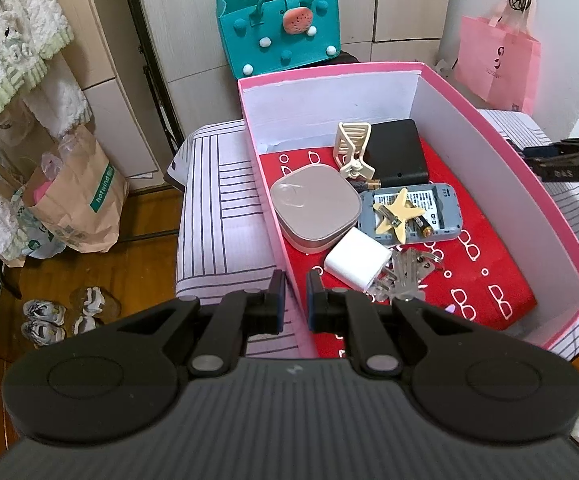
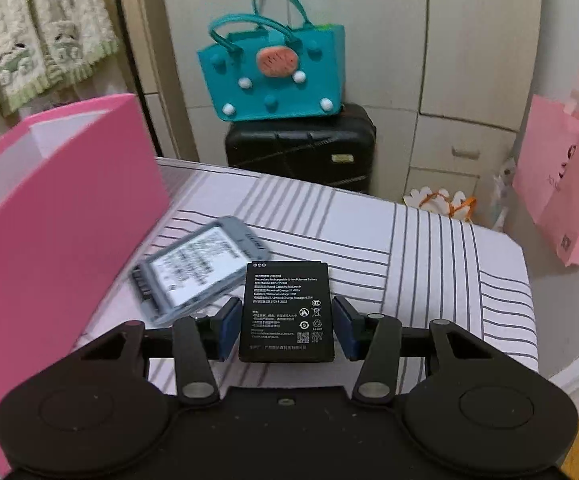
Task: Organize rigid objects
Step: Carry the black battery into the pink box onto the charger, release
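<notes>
A pink box (image 1: 489, 128) with a red lining holds several items: a rounded pinkish case (image 1: 315, 210), a white charger (image 1: 357, 266), keys (image 1: 407, 276), a grey device (image 1: 413, 214) with a star clip (image 1: 397, 214) on it, a cream claw clip (image 1: 351, 148) and a black block (image 1: 399, 152). My left gripper (image 1: 294, 300) straddles the box's near left wall, nearly closed and empty. My right gripper (image 2: 287, 328) is shut on a black battery (image 2: 287, 312), held above the striped cushion (image 2: 429, 264). A grey device (image 2: 201, 268) lies blurred beside the box's pink wall (image 2: 61, 216).
A teal bag (image 2: 277, 76) sits on a black suitcase (image 2: 301, 152) behind the cushion. A pink paper bag (image 2: 569, 184) hangs at the right. A brown paper bag (image 1: 77, 196) and shoes (image 1: 61, 314) are on the wooden floor at the left.
</notes>
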{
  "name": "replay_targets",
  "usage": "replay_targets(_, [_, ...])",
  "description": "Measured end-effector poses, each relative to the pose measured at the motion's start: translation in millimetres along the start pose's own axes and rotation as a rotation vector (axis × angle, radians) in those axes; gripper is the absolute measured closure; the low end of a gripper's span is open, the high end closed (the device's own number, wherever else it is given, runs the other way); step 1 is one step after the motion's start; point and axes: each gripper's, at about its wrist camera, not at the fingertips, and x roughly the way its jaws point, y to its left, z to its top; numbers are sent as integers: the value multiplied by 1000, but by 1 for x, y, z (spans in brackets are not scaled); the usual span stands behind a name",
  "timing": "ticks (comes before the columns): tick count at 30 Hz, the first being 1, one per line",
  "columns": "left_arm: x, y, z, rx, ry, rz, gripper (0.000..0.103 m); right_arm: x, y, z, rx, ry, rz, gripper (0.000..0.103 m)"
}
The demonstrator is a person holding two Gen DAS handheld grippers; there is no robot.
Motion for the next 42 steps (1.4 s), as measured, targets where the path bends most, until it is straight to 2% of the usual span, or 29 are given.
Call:
replay_targets(6, [1, -4, -3, 7, -23, 19, 93, -36, 28, 4, -66, -43, 25, 49])
replay_targets(11, [2, -2, -2, 0, -22, 12, 93, -76, 56, 19, -118, -116, 69, 49])
replay_targets(13, [2, -2, -2, 3, -27, 15, 93, -91, 67, 28, -126, -142, 118, 49])
replay_targets(16, [0, -5, -3, 8, -39, 30, 93, -103, 87, 45, -132, -139, 235, 49])
replay_targets(20, [2, -10, -4, 16, -47, 51, 93, -89, 125, 72, -130, -63, 385, 49])
replay_targets(23, [2, -11, -4, 12, -48, 48, 93, -64, 154, 89, -150, 13, 432, 49])
replay_targets(30, [0, -9, -6, -12, -52, 29, 93, -10, 191, 101, -178, 134, 412, 49])
replay_targets(33, [1, -8, -7, -10, -56, 29, 93, 6, 193, 100, -155, 166, 395, 49])
replay_targets(37, [1, -8, -8, -7, -53, 26, 93, 13, 179, 108, -16, 171, 433, 49])
replay_targets(40, [0, -6, -9, -9, -57, 21, 93, 3, 164, 112, 70, 150, 487, 48])
replay_targets(42, [0, -5, -9, -13, -60, 16, 93, -14, 153, 112, 82, 112, 488, 48])
